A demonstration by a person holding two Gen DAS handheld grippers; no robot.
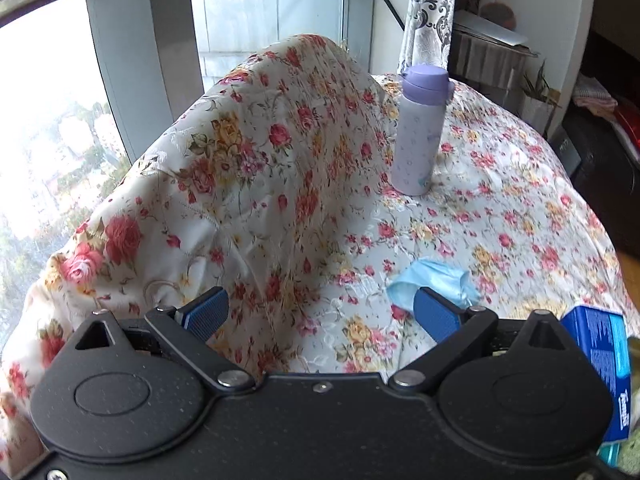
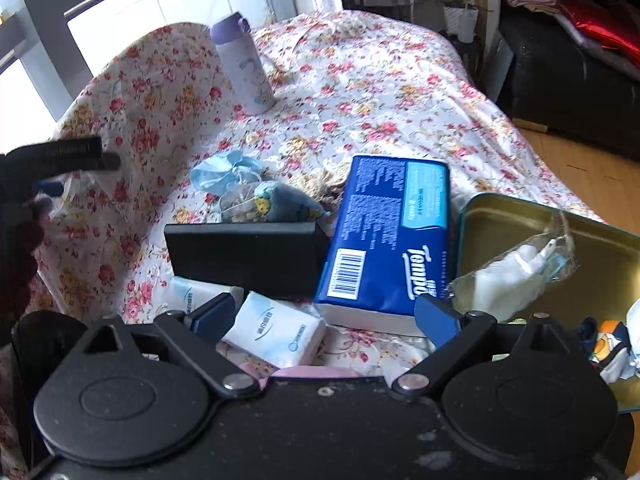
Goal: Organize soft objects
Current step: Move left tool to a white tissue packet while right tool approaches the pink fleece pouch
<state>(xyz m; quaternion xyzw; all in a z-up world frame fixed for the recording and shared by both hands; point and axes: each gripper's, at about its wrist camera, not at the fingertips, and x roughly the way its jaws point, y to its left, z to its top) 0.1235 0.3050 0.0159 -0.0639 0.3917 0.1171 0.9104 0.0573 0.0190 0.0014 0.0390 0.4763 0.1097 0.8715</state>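
A crumpled blue face mask (image 1: 434, 278) lies on the floral cloth, just beyond the right fingertip of my open, empty left gripper (image 1: 320, 312). In the right wrist view the mask (image 2: 224, 172) lies behind a small bag of soft items (image 2: 272, 202). My right gripper (image 2: 326, 314) is open and empty above a small white tissue pack (image 2: 276, 332). A blue Tempo tissue pack (image 2: 386, 236) leans beside a black box (image 2: 244, 258). A clear packet of white items (image 2: 516, 268) rests in the open tin (image 2: 600, 256).
A lilac bottle (image 1: 420, 128) stands upright on the floral-covered table (image 1: 520, 208); the cloth rises over a hump (image 1: 260, 140) at the window side. The left gripper (image 2: 48, 168) shows at the left edge of the right wrist view. A dark sofa (image 2: 568, 80) stands right.
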